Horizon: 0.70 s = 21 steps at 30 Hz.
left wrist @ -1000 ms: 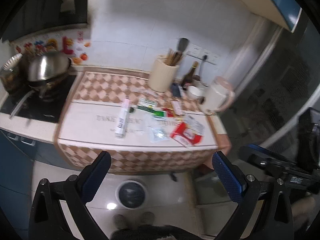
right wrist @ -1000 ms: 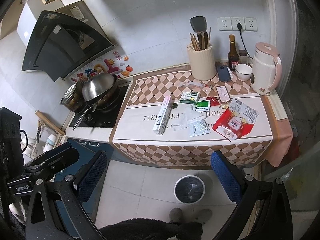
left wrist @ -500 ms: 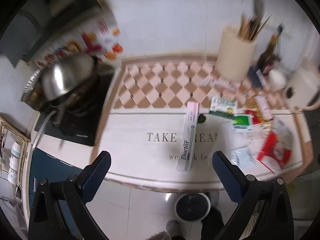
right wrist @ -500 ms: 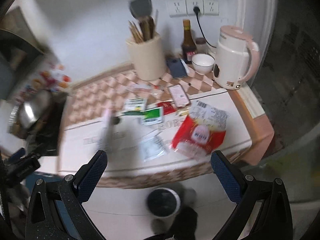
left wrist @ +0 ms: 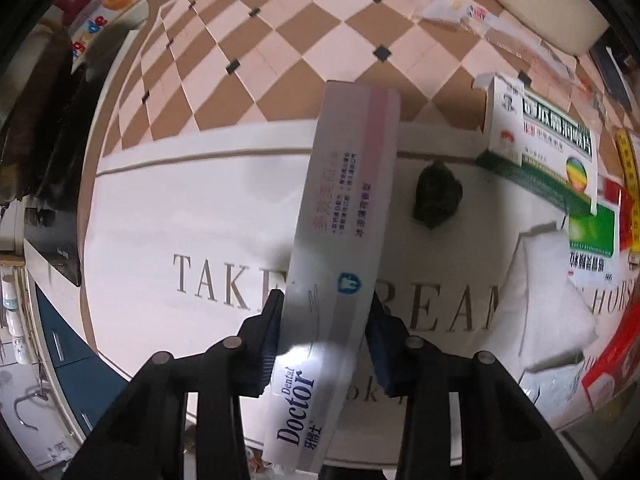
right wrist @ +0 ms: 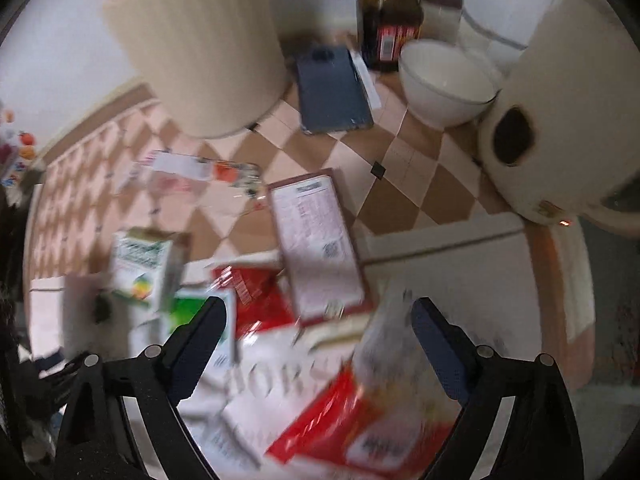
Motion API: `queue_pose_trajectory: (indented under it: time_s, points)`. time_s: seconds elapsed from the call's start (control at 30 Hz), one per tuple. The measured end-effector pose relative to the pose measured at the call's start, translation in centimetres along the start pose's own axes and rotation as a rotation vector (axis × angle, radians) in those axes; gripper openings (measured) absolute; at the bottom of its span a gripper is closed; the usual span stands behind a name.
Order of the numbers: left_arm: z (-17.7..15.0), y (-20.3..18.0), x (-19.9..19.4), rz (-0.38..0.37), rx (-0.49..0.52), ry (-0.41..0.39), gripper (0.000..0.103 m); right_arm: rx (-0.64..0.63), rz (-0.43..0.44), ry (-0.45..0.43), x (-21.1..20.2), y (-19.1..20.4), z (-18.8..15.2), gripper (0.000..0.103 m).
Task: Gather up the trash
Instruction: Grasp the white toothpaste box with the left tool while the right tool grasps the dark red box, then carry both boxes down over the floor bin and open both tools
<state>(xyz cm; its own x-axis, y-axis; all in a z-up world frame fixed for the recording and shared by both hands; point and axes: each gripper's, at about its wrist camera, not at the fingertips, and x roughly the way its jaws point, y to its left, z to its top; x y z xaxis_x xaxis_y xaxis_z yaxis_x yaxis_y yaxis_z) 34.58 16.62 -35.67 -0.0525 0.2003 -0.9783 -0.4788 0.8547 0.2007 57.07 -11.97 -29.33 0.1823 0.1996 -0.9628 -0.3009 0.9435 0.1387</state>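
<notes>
My left gripper is shut on a long white toothpaste box marked "Dental Doctor", which lies on the white and checkered mat. My right gripper is open and empty, low over a red and white snack wrapper. Other litter lies around: a green and white medicine box, a green packet, a dark crumpled scrap, a clear plastic bag, a pink-edged label packet and a clear wrapper.
A cream utensil holder, a dark phone, a brown bottle, a white bowl and a cream kettle stand at the back. The stove edge lies left of the mat.
Both grippers have dropped from well above the floor down to the counter. The left one has closed on the toothpaste box. The right one has come down over the red wrapper, still open.
</notes>
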Motion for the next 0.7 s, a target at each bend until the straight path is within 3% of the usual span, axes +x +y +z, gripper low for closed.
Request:
queue_pose_trajectory:
  time_s: [0.17,0.2,0.23,0.3,0.5,0.7]
  points:
    - [-1.1,0.7,-2.0,0.053,-0.053,-0.054,0.03,-0.042,-0.02,0.102,6.0,-0.4,2.4,0.093]
    - [-1.3,0.9,-2.4,0.056,-0.065,-0.065,0.03,-0.051,-0.02,0.111,6.8,-0.4,2.6,0.073]
    - [-1.7,1.3,-3.3,0.06,-0.078,-0.081,0.03,-0.056,0.002,0.103,7.2,-0.4,2.7,0.063]
    - [-2.0,1.4,-4.7,0.061,-0.087,-0.117,0.03,-0.043,-0.012,0.076,7.0,-0.7,3.0,0.063]
    - [-3.3,1.8,-11.7,-0.006,-0.083,-0.277,0.03,0.016,0.047,-0.078,0.9,-1.2,2.7,0.062]
    - [-7.8,3.6,-15.8,-0.078,-0.025,-0.414,0.03,0.053,0.107,-0.222,-8.2,1.0,-2.5,0.061]
